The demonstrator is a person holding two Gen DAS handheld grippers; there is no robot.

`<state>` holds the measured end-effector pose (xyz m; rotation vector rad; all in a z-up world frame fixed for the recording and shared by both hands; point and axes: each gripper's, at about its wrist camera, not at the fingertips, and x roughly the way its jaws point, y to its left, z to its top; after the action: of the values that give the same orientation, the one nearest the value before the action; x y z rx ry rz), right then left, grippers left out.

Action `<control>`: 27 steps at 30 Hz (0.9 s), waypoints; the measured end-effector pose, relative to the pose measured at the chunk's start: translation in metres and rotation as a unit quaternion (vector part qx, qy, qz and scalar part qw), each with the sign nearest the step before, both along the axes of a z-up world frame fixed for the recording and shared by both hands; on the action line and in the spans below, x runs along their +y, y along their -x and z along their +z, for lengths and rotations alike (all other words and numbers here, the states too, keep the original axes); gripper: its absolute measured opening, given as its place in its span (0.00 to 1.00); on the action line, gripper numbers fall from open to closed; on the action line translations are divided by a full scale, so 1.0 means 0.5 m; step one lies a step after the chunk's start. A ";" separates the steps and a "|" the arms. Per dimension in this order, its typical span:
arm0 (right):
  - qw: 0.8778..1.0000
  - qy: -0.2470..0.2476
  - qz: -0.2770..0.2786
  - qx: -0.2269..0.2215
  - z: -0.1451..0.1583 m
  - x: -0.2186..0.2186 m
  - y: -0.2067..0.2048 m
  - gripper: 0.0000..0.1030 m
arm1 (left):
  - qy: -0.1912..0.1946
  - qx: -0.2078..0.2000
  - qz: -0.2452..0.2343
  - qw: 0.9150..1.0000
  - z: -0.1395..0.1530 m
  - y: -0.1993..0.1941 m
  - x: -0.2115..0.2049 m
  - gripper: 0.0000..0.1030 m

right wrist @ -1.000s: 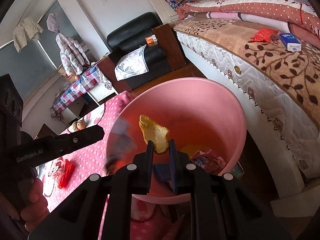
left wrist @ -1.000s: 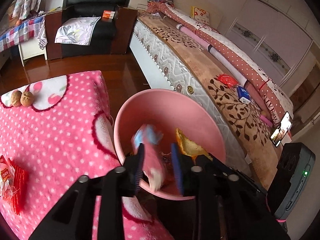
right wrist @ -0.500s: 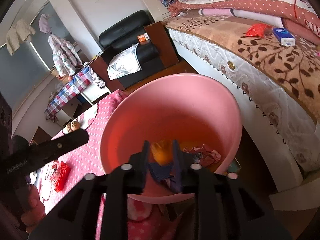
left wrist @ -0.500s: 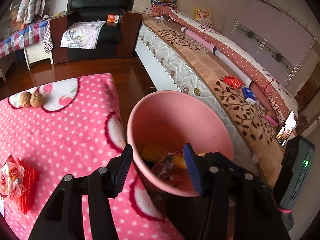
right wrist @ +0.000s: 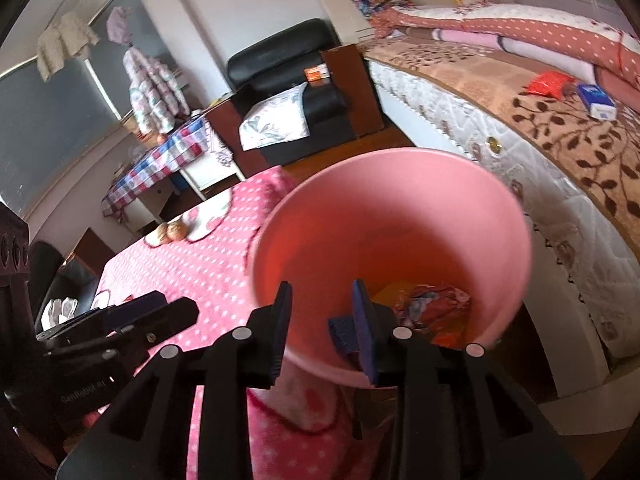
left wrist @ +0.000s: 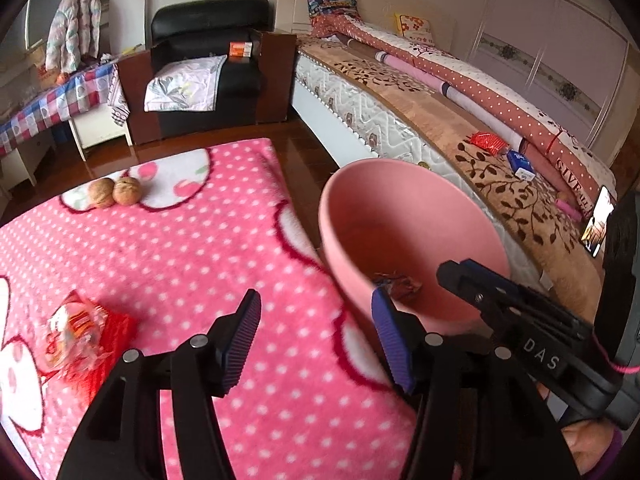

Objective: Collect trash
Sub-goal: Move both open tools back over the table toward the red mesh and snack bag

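2 walnuts (left wrist: 115, 193) on pink dotted blanket (left wrist: 172, 256), black armchair (left wrist: 208, 60), bed (left wrist: 460, 120)

Both wrist views angled down, close over pink bin (left wrist: 400, 216), sharing bed (right wrist: 560, 128)

The surface (left wrist: 192, 256) is covered by a pink blanket with white dots and a white, red-edged pattern. Two walnuts (left wrist: 115, 192) lie touching each other near its far edge. A red snack wrapper (left wrist: 84, 336) lies near its left side, well apart from the walnuts. Beside the surface, the bed (left wrist: 400, 92) carries a brown leaf-patterned cover, with a red packet (left wrist: 487, 141), a small blue box (left wrist: 520, 163) and a phone (left wrist: 598, 226) on it.
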<state>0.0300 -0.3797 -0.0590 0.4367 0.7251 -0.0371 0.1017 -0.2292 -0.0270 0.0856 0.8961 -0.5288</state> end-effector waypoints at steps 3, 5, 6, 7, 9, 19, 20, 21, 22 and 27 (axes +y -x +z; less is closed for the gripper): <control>1.000 0.006 0.020 -0.006 0.005 0.033 0.000 0.31 | -0.011 -0.018 0.001 1.000 0.002 0.021 0.021 0.55; 0.999 0.010 0.033 -0.009 0.007 0.055 0.001 0.31 | -0.023 -0.032 0.010 0.999 0.001 0.034 0.039 0.55; 0.999 0.014 0.041 -0.009 0.008 0.068 0.000 0.31 | -0.029 -0.035 0.013 0.999 0.001 0.037 0.045 0.55; 0.999 0.016 0.047 -0.009 0.008 0.077 0.002 0.31 | -0.035 -0.038 0.017 0.999 0.000 0.041 0.053 0.55; 0.998 0.018 0.062 -0.006 0.005 0.098 0.001 0.31 | -0.042 -0.038 0.031 0.998 -0.002 0.046 0.075 0.56; 0.993 0.037 0.114 -0.001 0.009 0.176 0.009 0.30 | -0.055 -0.041 0.144 0.987 0.005 0.056 0.194 0.70; 0.992 0.036 0.118 0.002 0.009 0.182 0.007 0.30 | -0.062 -0.045 0.155 0.985 0.006 0.058 0.200 0.70; 0.992 0.038 0.119 0.003 0.009 0.187 0.007 0.30 | -0.067 -0.049 0.165 0.983 0.007 0.060 0.210 0.70; 0.992 0.040 0.121 0.004 0.009 0.191 0.006 0.30 | -0.068 -0.052 0.172 0.981 0.008 0.062 0.220 0.70; 0.988 0.068 0.142 -0.003 0.022 0.230 0.010 0.30 | -0.053 -0.056 0.199 0.977 0.012 0.067 0.277 0.70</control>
<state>0.0249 -0.2646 -0.0479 0.1999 0.7680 0.1811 0.0681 -0.0908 -0.0211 0.0307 0.8048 -0.1003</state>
